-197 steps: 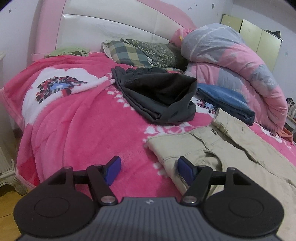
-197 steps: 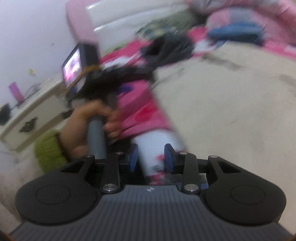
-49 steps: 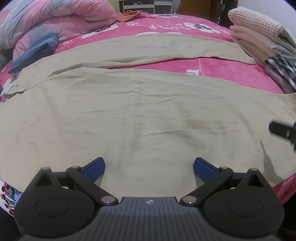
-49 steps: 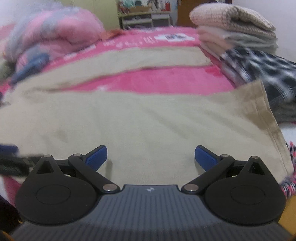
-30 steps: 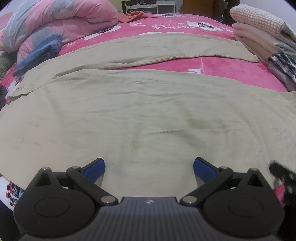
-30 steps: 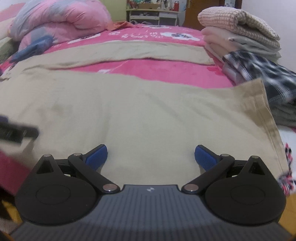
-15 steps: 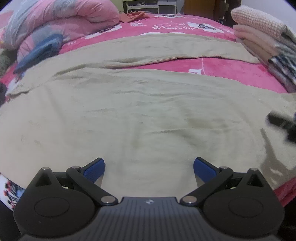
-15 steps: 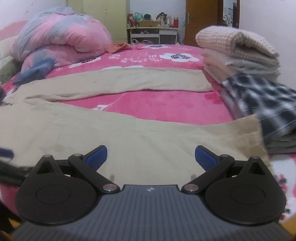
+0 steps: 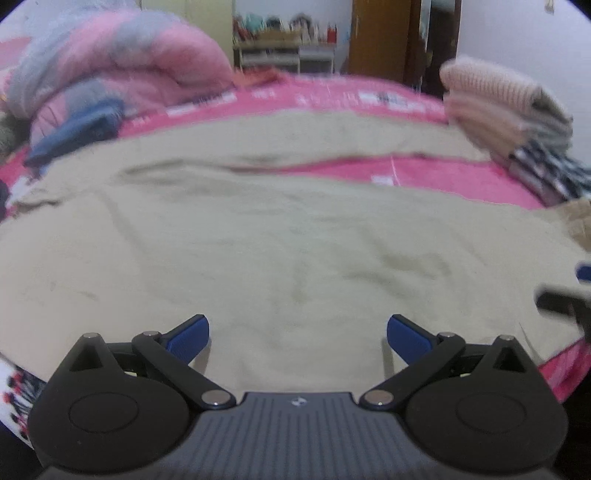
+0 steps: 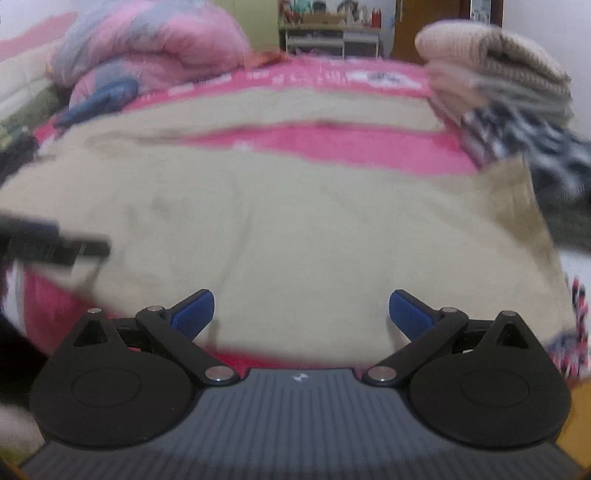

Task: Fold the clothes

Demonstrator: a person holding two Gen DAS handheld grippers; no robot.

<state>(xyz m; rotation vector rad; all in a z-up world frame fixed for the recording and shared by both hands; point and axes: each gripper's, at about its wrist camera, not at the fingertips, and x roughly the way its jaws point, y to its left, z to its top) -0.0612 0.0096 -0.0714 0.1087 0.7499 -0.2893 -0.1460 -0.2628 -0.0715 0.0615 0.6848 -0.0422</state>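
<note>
Both claws, left (image 9: 297,336) and right (image 10: 301,312), dipped toward trousers (image 9: 258,251), wide.

One trousers (image 9: 295,240) — two tools (image 9: 297,338) (image 10: 301,314)

A home bedroom: a bed (image 9: 424,173) with a pink flowered blanket, a rolled quilt (image 9: 110,74), stacked folded clothes (image 10: 498,88), a cluttered shelf (image 10: 328,33), and a wooden door (image 9: 384,37).
</note>
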